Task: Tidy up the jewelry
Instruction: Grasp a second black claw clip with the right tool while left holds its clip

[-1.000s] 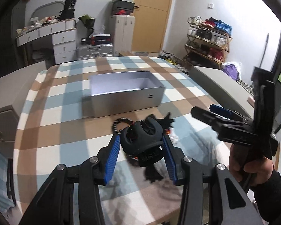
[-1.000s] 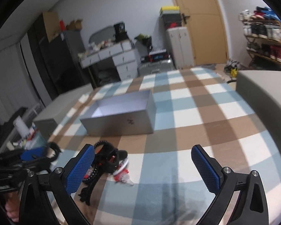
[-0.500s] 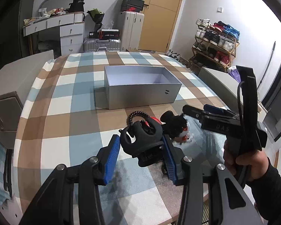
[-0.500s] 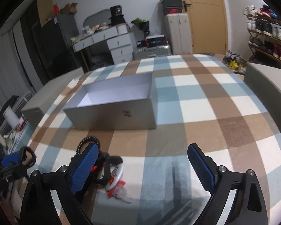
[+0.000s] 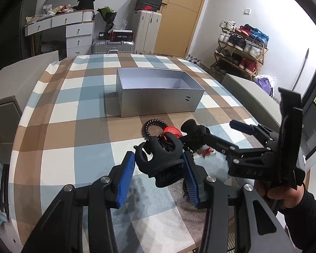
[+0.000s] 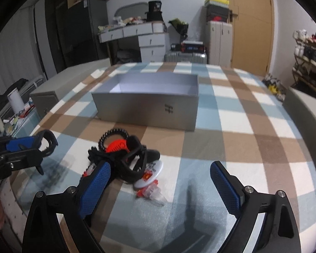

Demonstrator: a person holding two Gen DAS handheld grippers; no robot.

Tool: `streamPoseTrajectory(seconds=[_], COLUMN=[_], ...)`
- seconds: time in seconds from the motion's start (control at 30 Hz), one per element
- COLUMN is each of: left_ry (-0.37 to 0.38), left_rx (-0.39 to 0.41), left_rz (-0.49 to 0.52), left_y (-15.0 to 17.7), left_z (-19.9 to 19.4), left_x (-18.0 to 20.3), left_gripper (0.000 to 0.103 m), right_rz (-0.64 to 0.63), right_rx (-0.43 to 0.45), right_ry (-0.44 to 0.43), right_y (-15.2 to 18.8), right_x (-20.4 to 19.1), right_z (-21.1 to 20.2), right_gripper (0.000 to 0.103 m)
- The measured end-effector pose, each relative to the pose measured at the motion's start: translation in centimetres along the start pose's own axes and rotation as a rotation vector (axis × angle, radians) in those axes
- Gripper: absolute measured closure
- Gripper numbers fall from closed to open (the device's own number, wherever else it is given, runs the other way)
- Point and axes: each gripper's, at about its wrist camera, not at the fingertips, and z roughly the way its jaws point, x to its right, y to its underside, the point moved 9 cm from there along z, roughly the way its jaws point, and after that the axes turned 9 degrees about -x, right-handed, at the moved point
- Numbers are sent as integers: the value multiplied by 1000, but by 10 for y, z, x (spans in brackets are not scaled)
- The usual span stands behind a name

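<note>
Jaws of the left gripper (image 5: 159, 169) are clamped on a black hair claw clip (image 5: 158, 158), held above the checked surface (image 5: 59, 139). Right gripper (image 6: 160, 184) jaws stand wide with nothing pressed between them, over a pile of hair accessories (image 6: 124, 154) including a black spiral tie (image 6: 113, 135). Beyond the pile sits an open grey box (image 6: 145, 110).

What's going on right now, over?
Left gripper clamps a black hair claw. Right gripper open over the accessory pile. Grey box empty, path clear.
</note>
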Motion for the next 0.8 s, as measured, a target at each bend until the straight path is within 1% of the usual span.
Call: streamPoseTrajectory(seconds=[0.07,0.1,0.13,0.2,0.3,0.4,0.47,0.5,0.53,0.57,0.6,0.63,0.67,0.8], left_ry=[1,2,3,7,11,15,14,15,17,18,18,19,21,22], left_rx=[-1,-3,-7,-12,-16,-18,-21,-23,-24,-25,-25,-26,-27,-29], left_rz=[-3,-5,-7,-11,-17,-20,-21,-23,-25,-27,-30,-32,-34,-36], left_y=[1,1,2,4,6,7,8,9,10,9,10,10,10,11], left_z=[0,1,2,3,3,3,4,4,5,5,5,5,6,6], left_x=[-2,-3,-4,-6,-7,-8,-8,-9,-9,-10,-11,-11,-12,-13], left_gripper=[63,63,63,63,63,63,63,63,63,63,63,63,63,63], right_rz=[-49,-89,-113,-152,-174,-196,-208,-212,-213,-213,-210,-204,-197,-162], right_rx=[-8,-17,-20,-30,-40,-39,-49,-55,-56,-52,-48,-42,-34,-38], right_ry=[21,37,37,25,20,18,21,28,35,35,27,10,4,-18], right_y=[0,1,2,4,5,4,4,3,4,3,3,2,2,2], right_x=[-5,-8,-12,-19,-27,-32,-36,-36,-35,-35,-35,-36,-35,-31], right_z=[2,4,5,8,12,15,18,20,20,21,20,19,18,17], right_gripper=[8,11,19,30,32,39,45,52,56,56,60,66,70,70])
